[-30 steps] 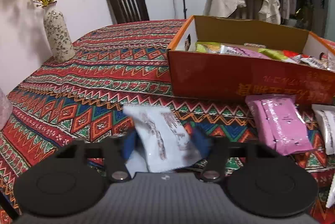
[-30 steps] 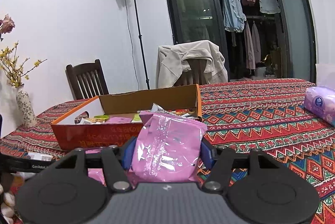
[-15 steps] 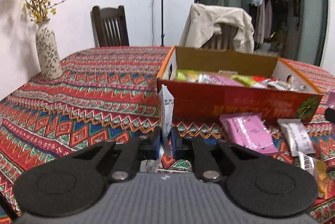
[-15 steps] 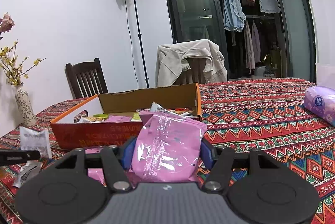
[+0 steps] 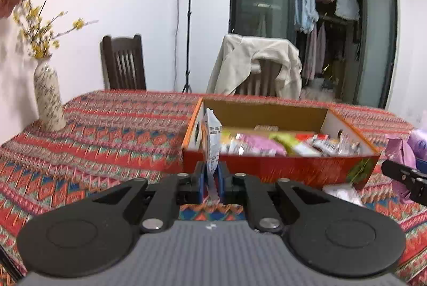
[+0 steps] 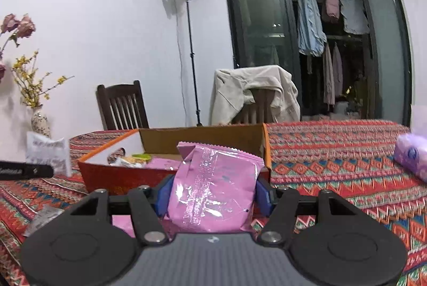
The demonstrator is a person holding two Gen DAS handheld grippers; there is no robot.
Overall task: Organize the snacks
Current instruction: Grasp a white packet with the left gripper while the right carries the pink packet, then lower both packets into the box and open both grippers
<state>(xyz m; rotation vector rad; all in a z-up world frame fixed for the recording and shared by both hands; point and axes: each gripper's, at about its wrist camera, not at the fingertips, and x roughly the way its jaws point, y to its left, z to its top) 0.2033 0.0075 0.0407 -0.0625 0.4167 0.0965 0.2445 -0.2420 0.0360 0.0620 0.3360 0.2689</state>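
since the left gripper [image 5: 212, 183] already pinches the thin white printed snack packet [image 5: 212, 141] upright, edge-on, right before the open orange cardboard box [image 5: 280, 168], it's nearer than the right gripper [image 6: 212, 195] clamping the pink foil pouch [image 6: 213, 187].

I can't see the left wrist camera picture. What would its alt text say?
The left gripper pinches a thin white snack packet edge-on, lifted in front of an open orange cardboard box filled with assorted snacks. The box sits on a table under a red patterned cloth, with a flower vase at left and two chairs behind.
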